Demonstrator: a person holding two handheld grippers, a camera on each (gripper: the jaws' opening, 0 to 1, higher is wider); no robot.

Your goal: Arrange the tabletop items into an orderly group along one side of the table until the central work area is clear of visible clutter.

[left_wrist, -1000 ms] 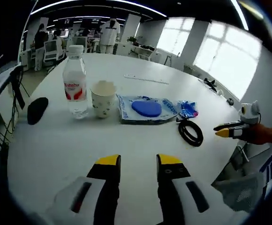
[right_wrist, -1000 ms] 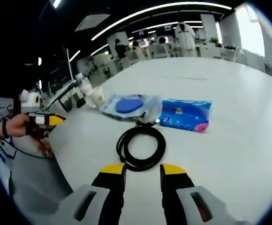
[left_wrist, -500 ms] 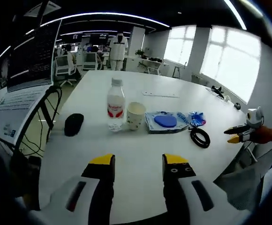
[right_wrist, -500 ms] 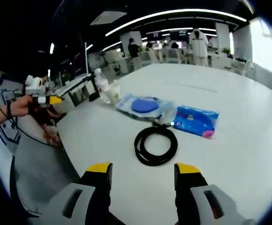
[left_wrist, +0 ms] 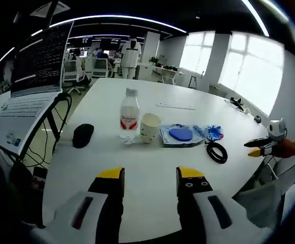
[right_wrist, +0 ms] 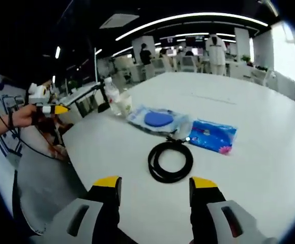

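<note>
Both grippers' fingers spread, held level over table edge

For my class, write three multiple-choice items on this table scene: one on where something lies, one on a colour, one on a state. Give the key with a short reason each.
1. What stands just beside the bottle?
A. the cable coil
B. the paper cup
C. the mouse

2. What colour is the round pad in the clear bag?
A. blue
B. red
C. green

3. How do the right gripper's jaws stand?
A. shut on the cable
B. shut on the tissue pack
C. open, holding nothing

Key: B, the paper cup is next to the bottle; A, the pad shows blue through the bag; C, the jaws stand apart, short of the cable coil.
</note>
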